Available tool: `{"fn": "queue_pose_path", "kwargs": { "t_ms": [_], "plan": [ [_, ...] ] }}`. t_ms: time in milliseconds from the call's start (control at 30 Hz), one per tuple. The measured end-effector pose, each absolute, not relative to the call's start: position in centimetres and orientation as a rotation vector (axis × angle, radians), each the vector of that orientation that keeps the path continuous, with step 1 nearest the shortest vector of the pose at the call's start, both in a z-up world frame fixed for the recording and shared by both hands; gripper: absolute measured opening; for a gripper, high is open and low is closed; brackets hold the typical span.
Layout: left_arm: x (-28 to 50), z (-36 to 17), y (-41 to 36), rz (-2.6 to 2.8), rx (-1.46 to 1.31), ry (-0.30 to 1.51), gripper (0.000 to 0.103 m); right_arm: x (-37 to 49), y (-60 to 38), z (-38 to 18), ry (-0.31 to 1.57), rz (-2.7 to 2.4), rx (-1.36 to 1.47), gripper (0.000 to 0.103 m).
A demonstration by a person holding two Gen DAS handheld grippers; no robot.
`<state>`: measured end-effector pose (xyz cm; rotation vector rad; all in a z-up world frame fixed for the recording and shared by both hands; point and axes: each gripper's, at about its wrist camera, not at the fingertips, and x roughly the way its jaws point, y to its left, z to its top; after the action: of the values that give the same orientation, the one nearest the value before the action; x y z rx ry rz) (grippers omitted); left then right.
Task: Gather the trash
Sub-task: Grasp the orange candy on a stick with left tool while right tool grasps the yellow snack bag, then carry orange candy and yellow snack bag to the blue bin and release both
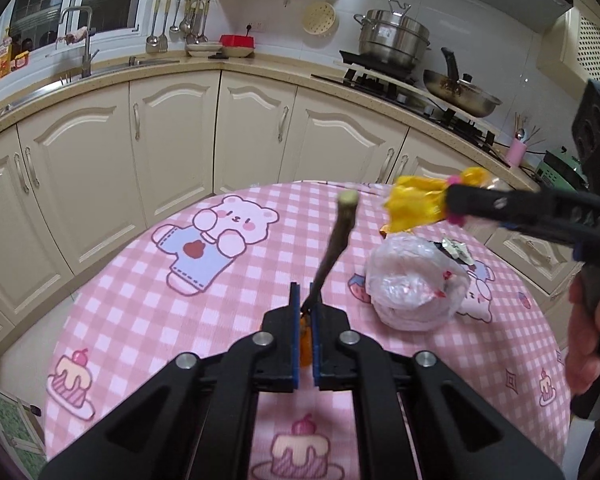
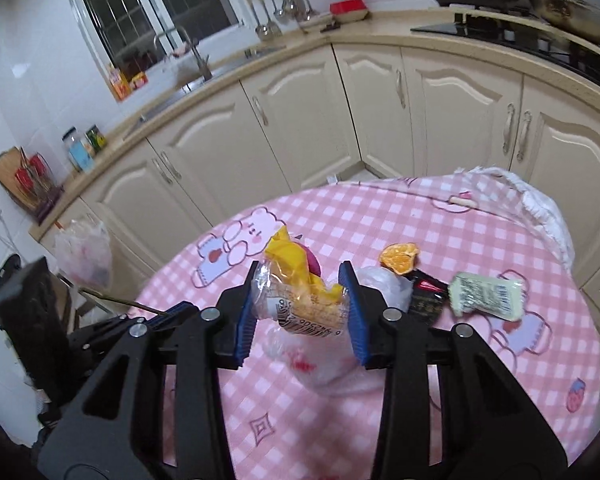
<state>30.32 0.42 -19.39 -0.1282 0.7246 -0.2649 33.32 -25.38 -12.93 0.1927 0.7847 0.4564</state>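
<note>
My left gripper (image 1: 305, 294) is shut on a brown twig (image 1: 334, 240) that sticks up and away over the pink checked table (image 1: 140, 292); something orange sits between its pads. My right gripper (image 2: 302, 280) is shut on a yellow and clear plastic wrapper (image 2: 300, 292), held above the table; it shows at the right of the left wrist view (image 1: 450, 206). A crumpled clear plastic bag (image 1: 416, 288) lies on the table below it. An orange peel (image 2: 398, 258), a black sachet (image 2: 426, 294) and a pale green wrapper (image 2: 486, 294) lie to the right.
Cream kitchen cabinets (image 1: 180, 136) curve behind the table, with a sink (image 1: 84, 64) at the left and a stove with pots (image 1: 396, 48) at the right. A plastic bag (image 2: 84, 252) hangs by the cabinets at the left. A white cloth (image 2: 540, 208) lies at the table's far right edge.
</note>
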Motion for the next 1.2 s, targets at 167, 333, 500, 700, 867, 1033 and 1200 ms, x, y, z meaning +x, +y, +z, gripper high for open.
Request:
{"fn": "queue_pose_path", "kwargs": {
  "t_ms": [167, 333, 500, 700, 867, 1033, 1200],
  "plan": [
    [28.3, -18.3, 0.5, -0.282, -0.118, 0.710, 0.004, 30.2, -27.9, -10.8, 0.740, 0.442, 0.229, 0.038],
    [26.1, -16.1, -1.2, -0.337, -0.082, 0.674, 0.004, 27.0, -30.9, -9.7, 0.711, 0.408, 0.262, 0.038],
    [24.2, -13.9, -4.3, -0.416, -0.047, 0.634, 0.004, 23.9, -34.9, -9.1, 0.689, 0.365, 0.315, 0.038],
    [22.2, -11.5, -9.8, -0.561, -0.033, 0.594, 0.004, 19.4, -40.8, -9.1, 0.661, 0.271, 0.379, 0.038],
    [20.6, -10.5, -15.5, -0.702, 0.001, 0.584, 0.004, 15.0, -46.2, -10.3, 0.650, 0.158, 0.435, 0.038],
    [18.6, -10.6, -21.8, -0.849, 0.041, 0.596, 0.004, 9.7, -52.6, -12.5, 0.661, -0.018, 0.494, 0.038],
    [16.6, -12.3, -29.1, -1.014, 0.073, 0.653, 0.004, 5.3, -57.7, -15.0, 0.690, -0.172, 0.531, 0.038]
  ]
}}
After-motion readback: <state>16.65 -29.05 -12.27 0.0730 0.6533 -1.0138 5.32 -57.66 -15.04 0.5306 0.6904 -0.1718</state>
